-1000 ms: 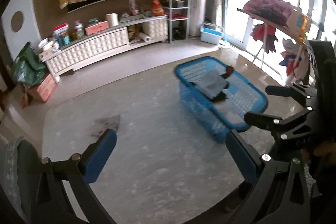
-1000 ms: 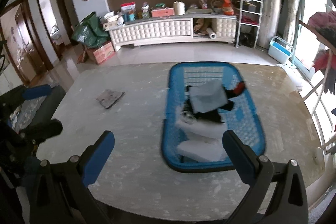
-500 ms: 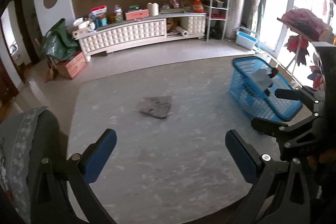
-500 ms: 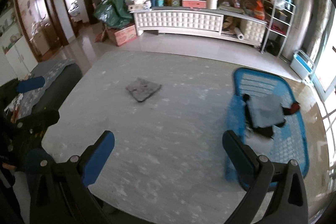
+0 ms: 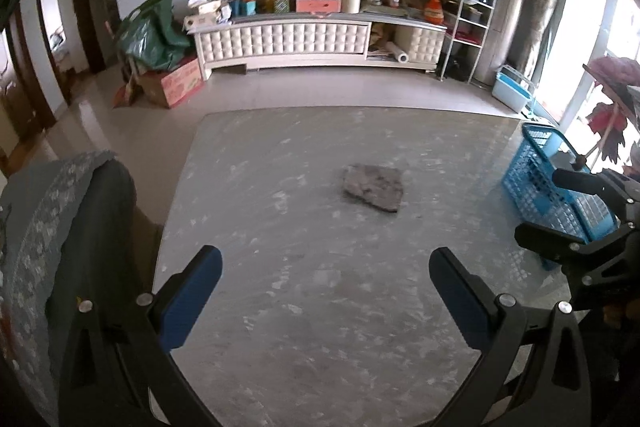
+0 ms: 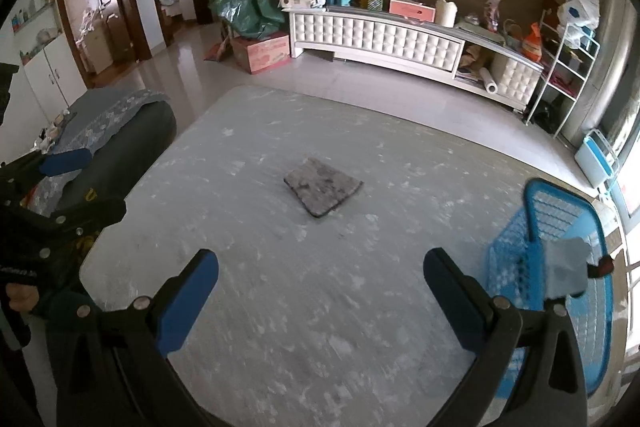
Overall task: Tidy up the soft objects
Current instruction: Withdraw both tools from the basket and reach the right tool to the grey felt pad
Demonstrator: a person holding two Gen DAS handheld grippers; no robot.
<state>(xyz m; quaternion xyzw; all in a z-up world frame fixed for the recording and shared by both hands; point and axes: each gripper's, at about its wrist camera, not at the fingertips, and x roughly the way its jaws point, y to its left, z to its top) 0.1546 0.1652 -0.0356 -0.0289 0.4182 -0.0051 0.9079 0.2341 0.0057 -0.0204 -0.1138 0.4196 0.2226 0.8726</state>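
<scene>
A big gray table (image 5: 304, 307) with pale, cloudy marks held two things. A flat, folded gray cloth (image 5: 373, 187) lay near the middle of the table. A blue basket (image 6: 560, 267) stood on the table too, well apart from the cloth, close to the table's edge on the window side. A folded gray piece (image 6: 566, 269) lay inside the basket. The gray cloth touched nothing else.

A folded cloth (image 6: 323, 191) lies alone near the middle of a table (image 6: 280, 307). A laundry basket (image 6: 560, 267) sits at the table's right edge, holding folded clothes (image 6: 566, 269). A long cabinet (image 6: 400, 39) stands against the wall behind; a sofa (image 6: 120, 123) sits left.
</scene>
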